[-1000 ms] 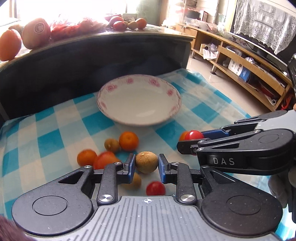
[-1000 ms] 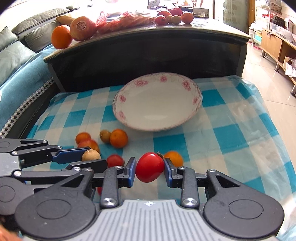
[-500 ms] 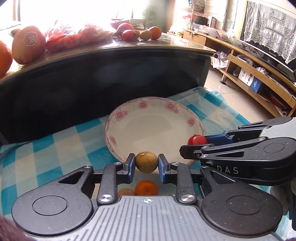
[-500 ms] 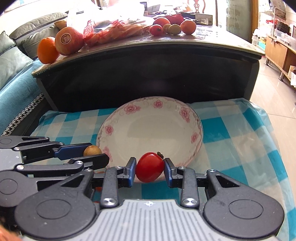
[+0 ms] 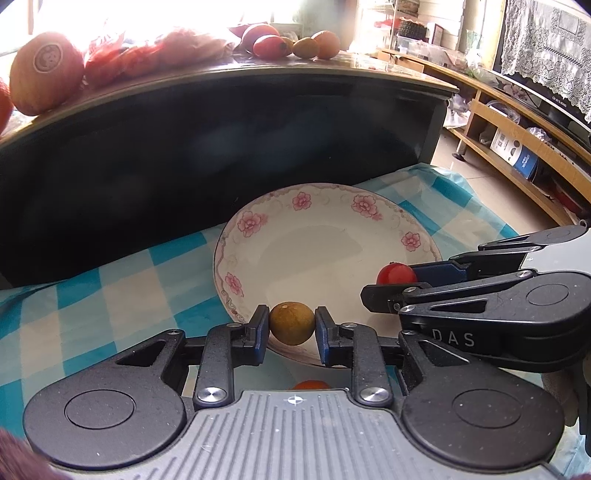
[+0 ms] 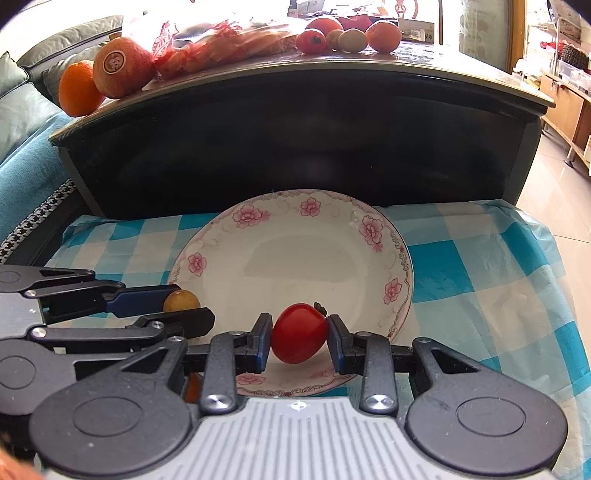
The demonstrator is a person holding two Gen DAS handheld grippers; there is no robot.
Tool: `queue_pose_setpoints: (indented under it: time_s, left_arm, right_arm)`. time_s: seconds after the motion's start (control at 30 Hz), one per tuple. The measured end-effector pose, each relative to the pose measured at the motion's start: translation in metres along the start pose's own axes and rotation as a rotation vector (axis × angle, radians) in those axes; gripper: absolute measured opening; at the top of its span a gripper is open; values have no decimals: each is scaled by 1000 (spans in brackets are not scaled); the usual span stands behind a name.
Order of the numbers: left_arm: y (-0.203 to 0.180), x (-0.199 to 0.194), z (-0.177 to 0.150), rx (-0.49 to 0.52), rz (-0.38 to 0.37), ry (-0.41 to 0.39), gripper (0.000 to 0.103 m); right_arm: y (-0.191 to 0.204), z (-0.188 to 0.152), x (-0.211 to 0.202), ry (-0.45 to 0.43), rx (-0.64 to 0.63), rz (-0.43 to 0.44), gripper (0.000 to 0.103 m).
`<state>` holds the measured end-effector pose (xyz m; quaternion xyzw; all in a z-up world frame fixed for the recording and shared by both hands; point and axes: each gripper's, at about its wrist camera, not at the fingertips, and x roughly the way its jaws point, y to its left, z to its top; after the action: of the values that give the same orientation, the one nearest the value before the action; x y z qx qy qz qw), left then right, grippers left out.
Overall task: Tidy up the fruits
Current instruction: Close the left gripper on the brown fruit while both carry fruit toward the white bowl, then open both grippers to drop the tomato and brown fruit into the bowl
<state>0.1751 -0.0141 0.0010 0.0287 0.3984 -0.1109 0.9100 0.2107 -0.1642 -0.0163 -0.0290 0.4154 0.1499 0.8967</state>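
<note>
Fruits: left tool [image 5: 291, 328] grips a brown one [image 5: 291, 323], right tool [image 6: 299, 338] a tomato [image 6: 299, 333], whose stem only the right view shows

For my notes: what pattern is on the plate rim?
Pink flowers on white plate; clearest in the right wrist view.

Strong backlight from blown-out window [image 5: 147, 14] behind; dark table front [image 6: 295, 147] in deep shadow; fisheye bending at edges; foreground sharp.
</note>
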Motion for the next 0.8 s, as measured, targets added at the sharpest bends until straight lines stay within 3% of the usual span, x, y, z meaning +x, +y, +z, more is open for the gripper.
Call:
queue_pose_setpoints:
  time_s: [0.8]
  left_arm:
    - [0, -15, 2, -11, 7, -33, 50]
  right_arm:
    - [-1, 3, -28, -48, 40, -14, 36]
